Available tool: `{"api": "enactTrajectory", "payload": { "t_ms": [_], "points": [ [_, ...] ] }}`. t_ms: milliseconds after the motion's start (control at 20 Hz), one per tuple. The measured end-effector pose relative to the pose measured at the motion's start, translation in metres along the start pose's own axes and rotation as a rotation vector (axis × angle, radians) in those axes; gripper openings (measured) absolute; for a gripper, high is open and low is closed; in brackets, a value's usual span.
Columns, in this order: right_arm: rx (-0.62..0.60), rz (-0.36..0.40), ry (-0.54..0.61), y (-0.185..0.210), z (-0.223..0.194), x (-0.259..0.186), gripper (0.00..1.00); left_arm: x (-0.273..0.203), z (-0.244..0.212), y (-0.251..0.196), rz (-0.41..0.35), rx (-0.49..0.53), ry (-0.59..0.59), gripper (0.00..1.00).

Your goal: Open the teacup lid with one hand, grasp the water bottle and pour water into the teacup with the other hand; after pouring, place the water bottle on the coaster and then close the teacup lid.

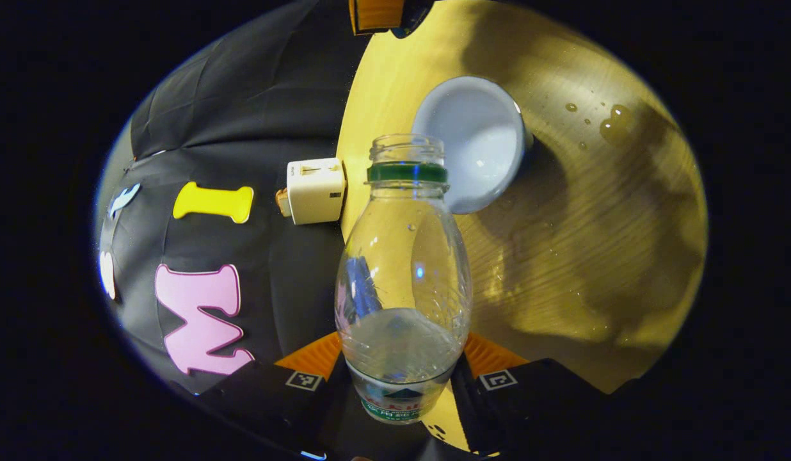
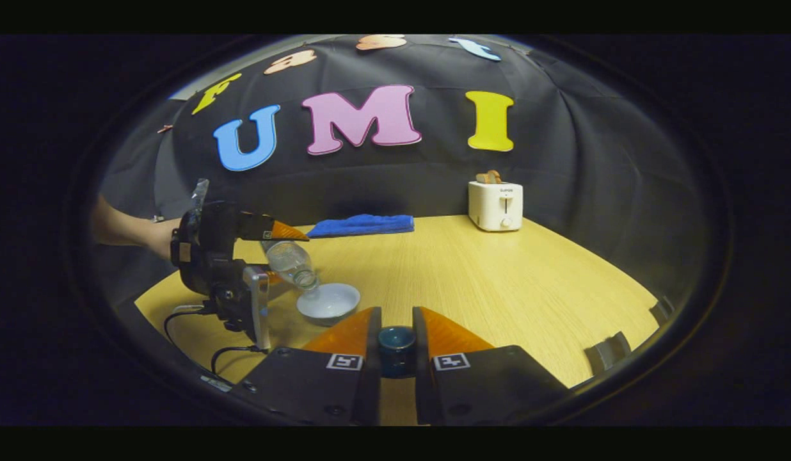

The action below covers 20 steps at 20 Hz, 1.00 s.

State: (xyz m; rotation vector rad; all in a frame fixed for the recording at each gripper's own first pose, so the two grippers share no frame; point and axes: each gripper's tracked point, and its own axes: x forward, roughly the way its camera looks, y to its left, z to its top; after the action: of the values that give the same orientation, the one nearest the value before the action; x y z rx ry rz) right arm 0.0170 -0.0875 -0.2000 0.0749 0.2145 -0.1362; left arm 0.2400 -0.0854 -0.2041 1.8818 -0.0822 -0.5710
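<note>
Left tongs (image 1: 402,384) closed on bottle (image 1: 402,269), both fingers pressed to its lower body near the label. Bottle uncapped, green ring at neck, part-filled with water. Seen from right gripper view, bottle (image 2: 292,262) tilted, mouth down over white cup (image 2: 328,301), mouth just above cup rim. Cup (image 1: 475,141) open, white inside, standing on tabletop (image 1: 594,256). Whether water was flowing: cannot tell. Several droplets (image 1: 613,118) on tabletop beyond cup.

Left tongs (image 2: 267,246) also seen from right gripper view, held by a hand (image 2: 155,237) at left, cable trailing to tabletop (image 2: 498,288).

Right tongs (image 2: 397,346) closed on small dark lid (image 2: 397,339), held between both fingers, raised off tabletop, near cup on its right side.

White toaster (image 2: 496,205) at far tabletop edge, toast in slot. Toaster (image 1: 315,190) also seen past bottle in left gripper view. Blue cloth (image 2: 362,225) folded at far edge, left of toaster.
</note>
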Motion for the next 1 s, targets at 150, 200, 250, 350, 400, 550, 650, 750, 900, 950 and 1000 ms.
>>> {"api": "enactTrajectory", "payload": {
  "t_ms": [150, 200, 250, 350, 400, 550, 650, 750, 900, 950, 1000],
  "points": [
    [-0.018, 0.017, 0.013, 0.005, -0.003, 0.003, 0.28, 0.001, 0.000, 0.002, 0.004, 0.036, -0.015, 0.74],
    [-0.022, 0.026, 0.024, 0.008, -0.006, 0.004, 0.28, 0.002, -0.002, 0.000, 0.000, 0.047, -0.012, 0.74],
    [-0.024, 0.033, 0.032, 0.009, -0.008, 0.004, 0.28, 0.002, -0.003, 0.001, -0.006, 0.063, -0.014, 0.74],
    [-0.026, 0.040, 0.034, 0.010, -0.007, 0.004, 0.25, 0.004, -0.003, 0.004, -0.007, 0.093, -0.019, 0.74],
    [-0.026, 0.041, 0.033, 0.011, -0.006, 0.005, 0.25, 0.005, -0.002, 0.004, -0.006, 0.106, -0.024, 0.74],
    [-0.026, 0.046, 0.031, 0.009, -0.005, 0.004, 0.25, 0.006, -0.004, 0.008, -0.007, 0.140, -0.032, 0.74],
    [-0.026, 0.047, 0.031, 0.009, -0.005, 0.005, 0.25, 0.007, -0.005, 0.010, -0.009, 0.156, -0.029, 0.74],
    [-0.022, 0.049, 0.039, 0.008, -0.008, 0.006, 0.29, 0.008, -0.007, 0.012, -0.014, 0.171, -0.029, 0.74],
    [-0.023, 0.051, 0.046, 0.008, -0.009, 0.007, 0.25, 0.008, -0.005, 0.013, -0.010, 0.189, -0.030, 0.74],
    [-0.023, 0.052, 0.043, 0.008, -0.008, 0.005, 0.29, 0.008, -0.005, 0.014, -0.007, 0.198, -0.031, 0.74],
    [-0.022, 0.054, 0.042, 0.009, -0.008, 0.005, 0.25, 0.009, -0.005, 0.015, -0.003, 0.208, -0.031, 0.74]
  ]
}}
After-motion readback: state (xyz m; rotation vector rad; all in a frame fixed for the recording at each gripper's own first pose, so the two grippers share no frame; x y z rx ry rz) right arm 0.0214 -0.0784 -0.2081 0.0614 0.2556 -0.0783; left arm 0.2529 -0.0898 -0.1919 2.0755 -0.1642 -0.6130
